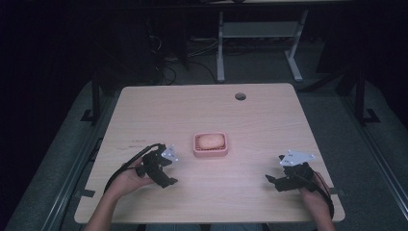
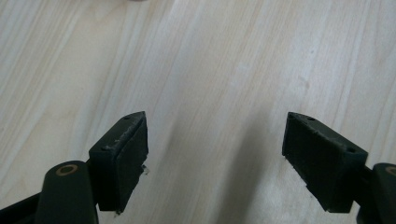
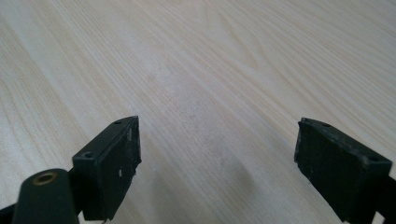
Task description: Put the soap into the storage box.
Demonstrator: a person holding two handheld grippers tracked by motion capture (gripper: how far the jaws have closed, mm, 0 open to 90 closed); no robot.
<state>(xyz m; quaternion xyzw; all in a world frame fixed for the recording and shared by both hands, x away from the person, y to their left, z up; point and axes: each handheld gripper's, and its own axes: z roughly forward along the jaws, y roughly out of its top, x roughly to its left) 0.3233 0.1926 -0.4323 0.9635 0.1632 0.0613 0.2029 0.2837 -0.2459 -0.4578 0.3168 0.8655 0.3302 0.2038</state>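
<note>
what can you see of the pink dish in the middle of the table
The pink dish is a small rounded-rectangle tray, plastic by its look, with a raised rim. It sits flat near the middle of the wooden table. A pale oval bar, probably soap, lies inside it. Faint ridges show along its near inner edge. Nothing else touches it: the left gripper and the right gripper are both apart from it, nearer the person, jaws open.

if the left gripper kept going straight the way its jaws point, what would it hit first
Probably the bare wooden table: the left gripper is open and tilted down at it, nothing between the jaws. The pink soap dish looks off that line.
</note>
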